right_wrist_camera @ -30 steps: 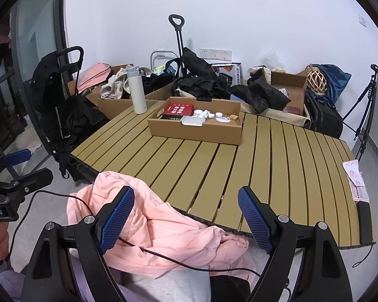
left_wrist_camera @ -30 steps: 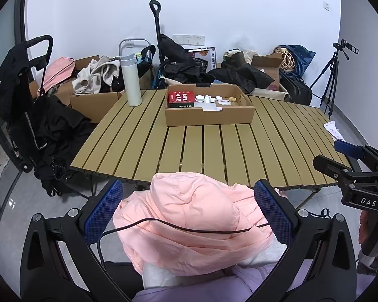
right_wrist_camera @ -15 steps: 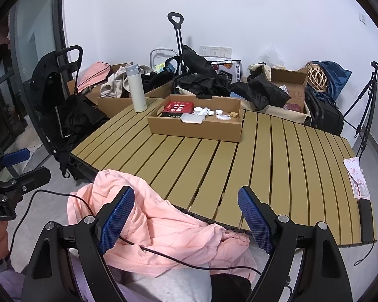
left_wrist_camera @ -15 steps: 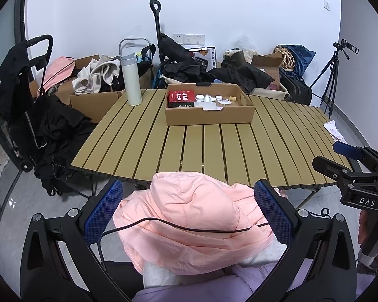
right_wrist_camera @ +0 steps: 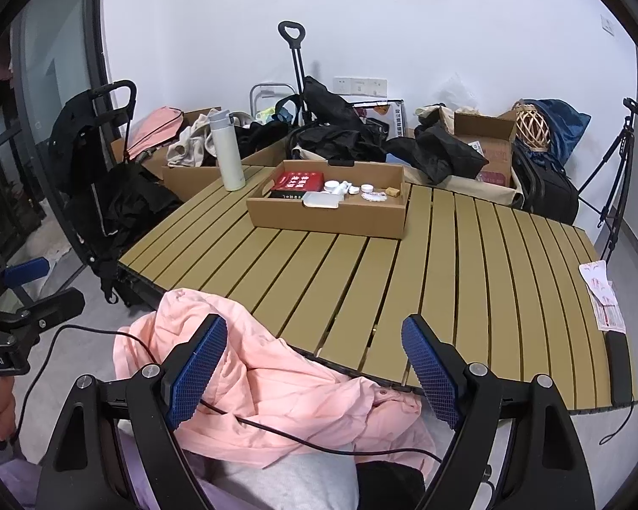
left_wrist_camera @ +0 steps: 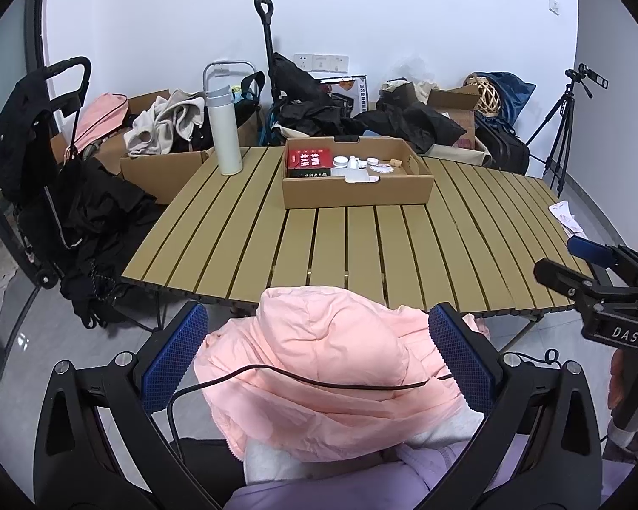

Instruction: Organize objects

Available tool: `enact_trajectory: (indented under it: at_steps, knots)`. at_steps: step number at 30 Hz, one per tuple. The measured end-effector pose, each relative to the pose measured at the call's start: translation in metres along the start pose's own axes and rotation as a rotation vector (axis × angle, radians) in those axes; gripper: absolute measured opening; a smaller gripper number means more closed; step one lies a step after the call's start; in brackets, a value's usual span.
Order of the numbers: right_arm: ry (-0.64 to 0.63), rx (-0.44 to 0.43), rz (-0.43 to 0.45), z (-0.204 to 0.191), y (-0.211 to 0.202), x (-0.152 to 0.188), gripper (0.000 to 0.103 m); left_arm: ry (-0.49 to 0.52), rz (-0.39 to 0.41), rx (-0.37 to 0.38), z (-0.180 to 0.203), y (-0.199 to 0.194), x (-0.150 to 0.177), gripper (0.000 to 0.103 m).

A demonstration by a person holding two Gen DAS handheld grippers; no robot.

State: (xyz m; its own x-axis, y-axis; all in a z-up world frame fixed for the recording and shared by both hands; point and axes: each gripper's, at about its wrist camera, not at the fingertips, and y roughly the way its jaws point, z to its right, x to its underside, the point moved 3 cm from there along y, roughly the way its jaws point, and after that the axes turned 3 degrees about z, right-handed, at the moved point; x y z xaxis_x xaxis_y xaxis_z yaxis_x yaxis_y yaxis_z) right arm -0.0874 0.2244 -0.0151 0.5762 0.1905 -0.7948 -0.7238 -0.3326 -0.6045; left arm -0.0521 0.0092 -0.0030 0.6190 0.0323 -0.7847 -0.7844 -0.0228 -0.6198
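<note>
A shallow cardboard box [left_wrist_camera: 357,190] stands on the far part of the slatted table [left_wrist_camera: 361,246]. In it lie a red box [left_wrist_camera: 309,157], small white jars [left_wrist_camera: 341,162] and a white lid [left_wrist_camera: 357,176]. The cardboard box also shows in the right wrist view [right_wrist_camera: 327,212]. A white bottle [left_wrist_camera: 224,131] stands upright left of it. My left gripper [left_wrist_camera: 319,357] is open and empty, held low over a pink jacket [left_wrist_camera: 331,365] in front of the table. My right gripper [right_wrist_camera: 314,369] is open and empty over the table's near edge.
A paper leaflet [right_wrist_camera: 602,293] and a black phone [right_wrist_camera: 619,365] lie at the table's right edge. Black strollers [left_wrist_camera: 42,170], cardboard boxes with clothes [left_wrist_camera: 166,161] and bags crowd the floor behind and left. A tripod [left_wrist_camera: 563,127] stands at the right.
The right wrist view has shifted slightly, the table now a little closer. The left gripper has barely moved. Both stay open.
</note>
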Motion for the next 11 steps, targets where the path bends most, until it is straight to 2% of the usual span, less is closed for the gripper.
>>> enact_trajectory:
  at_steps: [6, 11]
  knots:
    - [-0.005, -0.005, -0.004, -0.0007, 0.0017, -0.0002, 0.087, 0.006, -0.009, -0.01, 0.0016, 0.0005, -0.0002, 0.103]
    - [0.004, -0.001, -0.005, 0.0024, 0.0012, -0.0003, 0.087, 0.004, -0.004, 0.027, 0.0017, 0.0003, 0.0012, 0.103]
